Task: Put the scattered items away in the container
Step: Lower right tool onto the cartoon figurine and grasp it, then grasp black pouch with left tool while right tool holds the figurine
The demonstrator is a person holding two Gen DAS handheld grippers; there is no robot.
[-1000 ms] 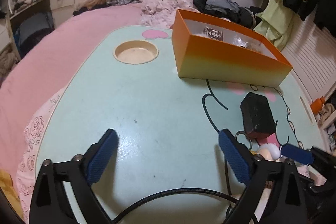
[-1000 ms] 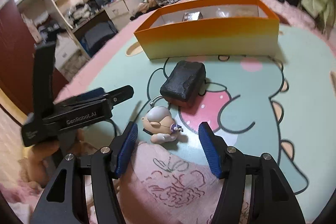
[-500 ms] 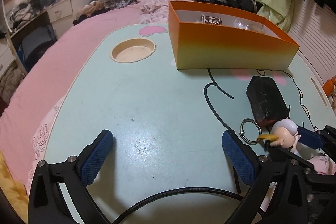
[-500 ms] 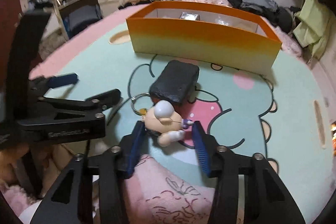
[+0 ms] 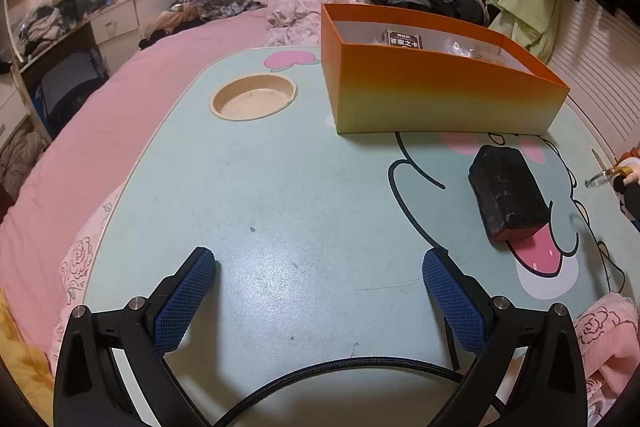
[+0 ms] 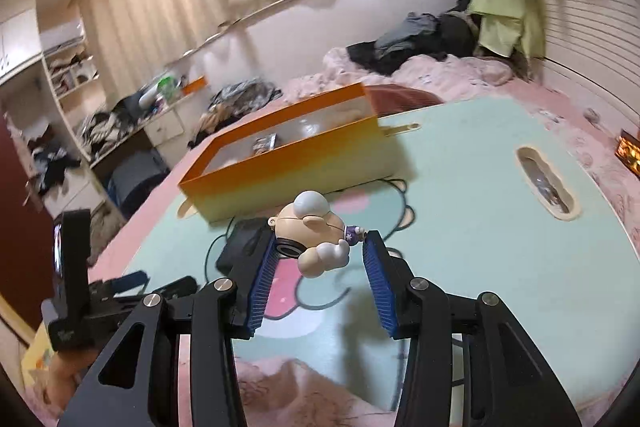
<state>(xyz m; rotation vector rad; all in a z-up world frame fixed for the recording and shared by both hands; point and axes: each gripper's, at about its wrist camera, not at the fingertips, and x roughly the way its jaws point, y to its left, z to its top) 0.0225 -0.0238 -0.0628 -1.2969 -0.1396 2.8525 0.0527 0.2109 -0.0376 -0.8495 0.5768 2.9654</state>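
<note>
My right gripper [image 6: 323, 245] is shut on a small bald doll keychain [image 6: 316, 239], held off the mint-green lap table [image 6: 460, 187] with both blue pads against it. The doll's edge and its ring also show at the right border of the left wrist view [image 5: 624, 175]. Behind it stands the orange box [image 6: 288, 163], [image 5: 440, 95], with a small card pack [image 5: 403, 41] inside. A black pouch [image 5: 508, 195] lies on the table in front of the box. My left gripper [image 5: 319, 261] hangs open over bare tabletop, with nothing between its fingers.
The table has a round cup recess [image 5: 254, 98] at the left and an oval slot [image 6: 546, 183] at the right. It rests on a pink bed [image 5: 100, 147]; a pink blanket [image 5: 608, 327] covers the near right corner. Clothes are piled behind the box.
The right gripper shut on the doll, lifted it off the table and swung right, rolling as it went. The doll left its spot beside the pouch. The left gripper stayed about where it was.
</note>
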